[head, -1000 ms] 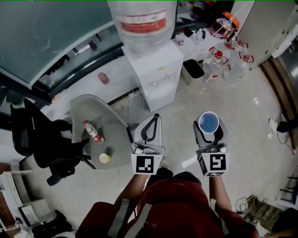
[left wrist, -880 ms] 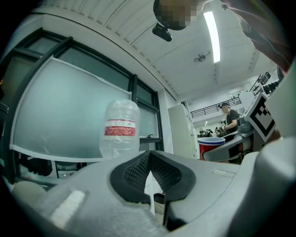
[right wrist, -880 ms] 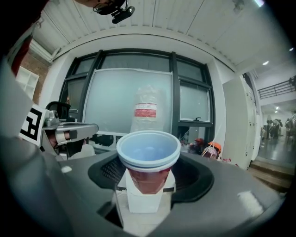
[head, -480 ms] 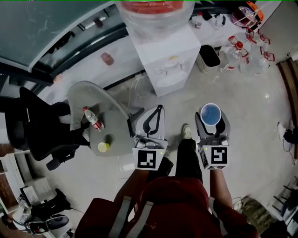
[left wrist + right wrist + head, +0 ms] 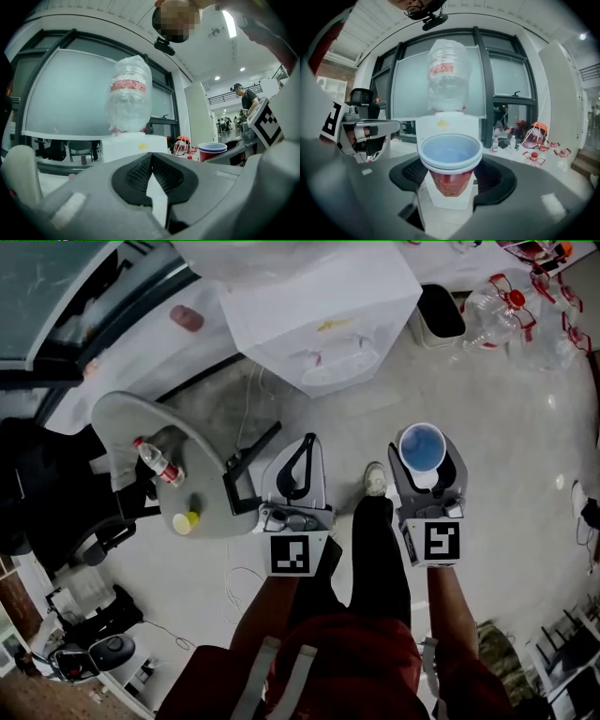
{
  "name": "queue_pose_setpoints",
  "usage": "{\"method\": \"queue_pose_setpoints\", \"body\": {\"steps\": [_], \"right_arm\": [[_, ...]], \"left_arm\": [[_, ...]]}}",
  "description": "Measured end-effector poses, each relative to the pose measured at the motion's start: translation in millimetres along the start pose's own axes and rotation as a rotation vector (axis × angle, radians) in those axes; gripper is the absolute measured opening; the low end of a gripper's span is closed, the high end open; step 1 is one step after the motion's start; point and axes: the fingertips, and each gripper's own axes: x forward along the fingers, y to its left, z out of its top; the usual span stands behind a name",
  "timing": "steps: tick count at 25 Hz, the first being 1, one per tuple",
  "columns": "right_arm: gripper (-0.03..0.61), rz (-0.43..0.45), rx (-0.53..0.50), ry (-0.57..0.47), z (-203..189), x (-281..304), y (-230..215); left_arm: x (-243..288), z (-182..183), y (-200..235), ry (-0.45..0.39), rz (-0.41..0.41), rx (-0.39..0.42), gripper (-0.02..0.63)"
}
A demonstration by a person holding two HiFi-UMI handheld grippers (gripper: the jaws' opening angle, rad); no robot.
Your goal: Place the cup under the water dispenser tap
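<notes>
The cup (image 5: 422,446) is red with a white rim and a blue inside; it stands upright between the jaws of my right gripper (image 5: 423,450), which is shut on it. The right gripper view shows the cup (image 5: 450,161) straight in front of the white water dispenser (image 5: 447,124) with its clear upturned bottle (image 5: 447,75). My left gripper (image 5: 308,441) hangs beside it, shut, holding nothing. From the head view the dispenser (image 5: 319,324) stands ahead of both grippers, a stretch of floor away. In the left gripper view, the left gripper (image 5: 151,157) points at the dispenser (image 5: 133,144).
A grey round table (image 5: 122,418) at the left bears a water bottle (image 5: 157,461) and a small yellow cup (image 5: 186,521). A black office chair (image 5: 42,493) stands beyond it. A bin (image 5: 441,315) and large empty bottles (image 5: 502,306) sit right of the dispenser.
Both grippers have come closer to the dispenser and sunk lower, the cup still held in the right one. The person has stepped forward, and the dispenser now fills the top of the head view.
</notes>
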Motion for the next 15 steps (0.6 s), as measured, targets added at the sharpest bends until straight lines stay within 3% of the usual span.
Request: {"method": "queue_pose_setpoints", "body": {"steps": [4,15], "right_arm": [[0.298,0.037,-0.006,0.014,-52,32,-5],[0.298,0.11,0.016,0.069,-194,99,-4]], "left_arm": [[17,-63,-1,0.071,0.015,-0.013,-0.002],[45,-206,-1,0.116,0.056,0.008,-0.002]]}}
